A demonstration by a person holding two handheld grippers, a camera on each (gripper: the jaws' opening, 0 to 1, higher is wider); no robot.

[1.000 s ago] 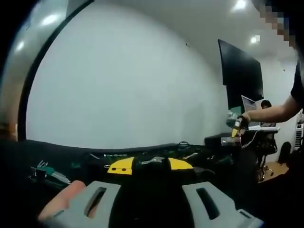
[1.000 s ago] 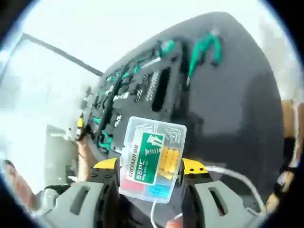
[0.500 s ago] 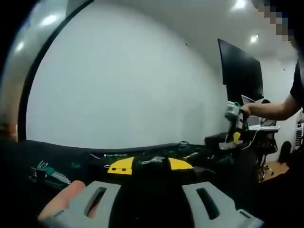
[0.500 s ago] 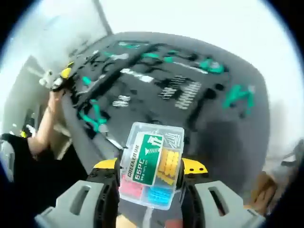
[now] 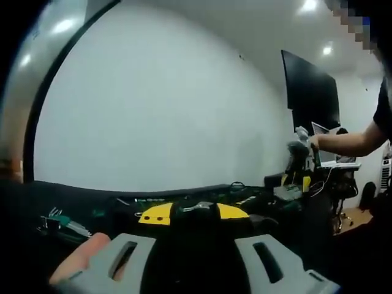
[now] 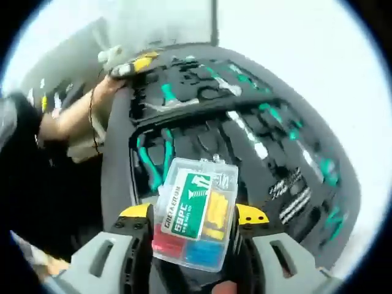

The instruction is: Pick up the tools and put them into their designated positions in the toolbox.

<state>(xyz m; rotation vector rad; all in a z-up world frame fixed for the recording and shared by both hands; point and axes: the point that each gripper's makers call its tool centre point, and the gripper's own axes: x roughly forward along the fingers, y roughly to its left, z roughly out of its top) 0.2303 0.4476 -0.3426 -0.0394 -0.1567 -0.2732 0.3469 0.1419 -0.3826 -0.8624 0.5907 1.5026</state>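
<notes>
Since a second ago my right gripper has swung over the toolbox, which now spreads just beyond the clear plastic screw box that its jaws clamp from both sides; the box's green label faces the camera, with yellow, red and blue pieces showing through the lid. Green-handled pliers lie in a recess of the toolbox just past the screw box, and more green tools and a row of small bits fill slots farther across it. At the toolbox's far corner a hand holds the other gripper, my left one. My left gripper has not moved, its jaws spread apart with nothing between them, low at the toolbox edge on the dark tabletop.
</notes>
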